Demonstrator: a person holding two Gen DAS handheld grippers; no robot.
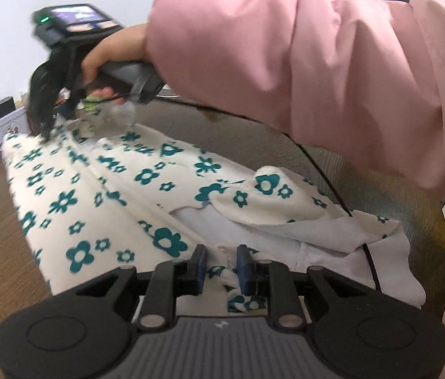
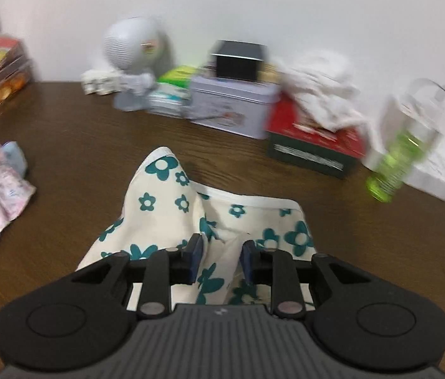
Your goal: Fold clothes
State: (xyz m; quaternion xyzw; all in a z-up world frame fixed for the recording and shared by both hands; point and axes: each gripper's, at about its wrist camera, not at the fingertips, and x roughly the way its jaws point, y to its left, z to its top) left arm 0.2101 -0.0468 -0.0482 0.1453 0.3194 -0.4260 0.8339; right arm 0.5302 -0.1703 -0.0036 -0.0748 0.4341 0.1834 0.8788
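Brown wooden worktop [image 2: 74,132] is spread with a flowered garment [image 1: 102,189]. Its near edge is pinched in the narrow jaws of the left gripper [image 1: 221,267], its far edge in the right gripper [image 2: 222,260]. A fold seems underway; next, edges must be matched.

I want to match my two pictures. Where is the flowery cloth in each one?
Left wrist view: the flowery cloth lies spread across the middle, its near edge between the left gripper pads.
Right wrist view: bottom centre, bunched in the right gripper.
Shared landmark: the white tin.
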